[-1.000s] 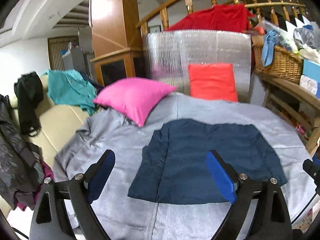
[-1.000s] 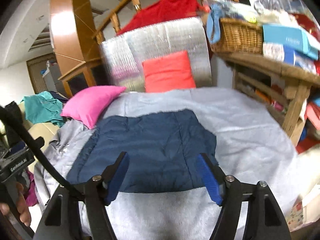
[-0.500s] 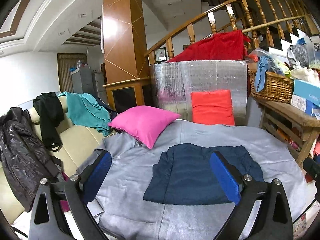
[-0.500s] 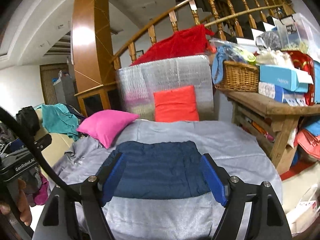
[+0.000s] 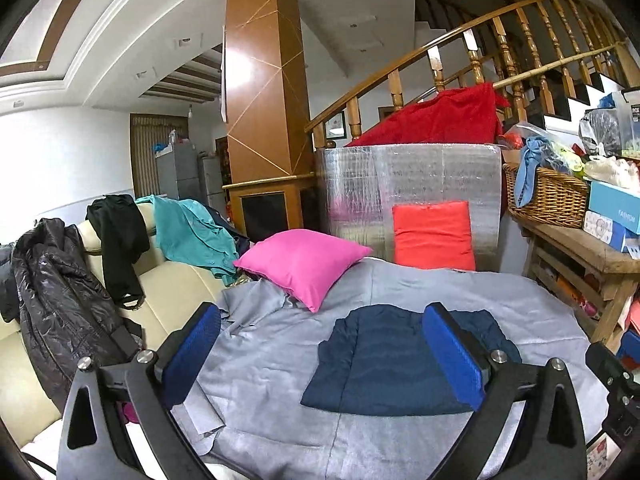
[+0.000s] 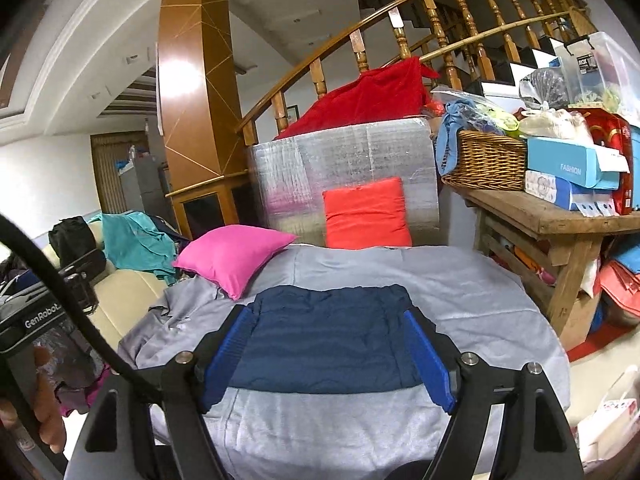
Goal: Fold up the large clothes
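A navy quilted jacket [image 5: 384, 360] [image 6: 328, 344] lies folded into a flat rectangle on the grey bed cover [image 5: 480, 292] [image 6: 460, 288]. My left gripper [image 5: 320, 310] hovers in front of and above it, its jaws wide and still opening, with nothing between the blue pads [image 5: 192, 356]. My right gripper [image 6: 326, 314] also hangs open over the jacket's near edge and holds nothing. Neither gripper touches the cloth. In the right wrist view, a hand [image 6: 44, 412] holds the left gripper's body at the far left.
A pink cushion [image 5: 304, 264] and an orange cushion [image 5: 434, 236] sit at the cover's far end against a silver foil board [image 5: 408, 176]. To the left, a cream sofa [image 5: 172, 280] is draped with clothes. A wooden bench [image 6: 540, 216] with a basket [image 5: 548, 200] stands at the right.
Both grippers have pulled back and risen away from the jacket, which now looks smaller and farther off. The left jaws have spread a little wider. The jacket has not moved.
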The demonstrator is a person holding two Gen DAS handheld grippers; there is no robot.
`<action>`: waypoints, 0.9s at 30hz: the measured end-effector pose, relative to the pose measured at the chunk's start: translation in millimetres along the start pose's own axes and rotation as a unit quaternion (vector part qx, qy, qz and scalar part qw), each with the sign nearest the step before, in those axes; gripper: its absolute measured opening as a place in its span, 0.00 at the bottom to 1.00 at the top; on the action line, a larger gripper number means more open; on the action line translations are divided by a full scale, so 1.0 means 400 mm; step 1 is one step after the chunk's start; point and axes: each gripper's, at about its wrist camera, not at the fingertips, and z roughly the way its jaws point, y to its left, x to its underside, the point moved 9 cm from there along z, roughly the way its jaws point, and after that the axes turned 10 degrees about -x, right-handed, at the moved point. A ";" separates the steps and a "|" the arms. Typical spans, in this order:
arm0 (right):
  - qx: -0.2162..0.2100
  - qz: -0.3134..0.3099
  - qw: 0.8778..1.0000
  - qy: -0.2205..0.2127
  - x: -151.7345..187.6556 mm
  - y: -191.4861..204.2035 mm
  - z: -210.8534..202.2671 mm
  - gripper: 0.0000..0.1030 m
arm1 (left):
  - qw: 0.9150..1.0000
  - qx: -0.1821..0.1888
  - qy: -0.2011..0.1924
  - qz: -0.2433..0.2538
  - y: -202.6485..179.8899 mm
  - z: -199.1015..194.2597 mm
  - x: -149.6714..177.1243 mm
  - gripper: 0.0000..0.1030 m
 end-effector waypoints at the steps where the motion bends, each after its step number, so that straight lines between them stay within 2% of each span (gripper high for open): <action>1: 0.000 -0.001 1.000 -0.001 0.000 0.002 -0.001 0.78 | 1.000 0.000 0.000 0.000 0.001 -0.001 0.000 0.98; 27: -0.008 0.019 1.000 -0.013 -0.007 -0.008 -0.030 0.78 | 1.000 0.001 -0.007 -0.003 0.001 -0.040 -0.012 0.99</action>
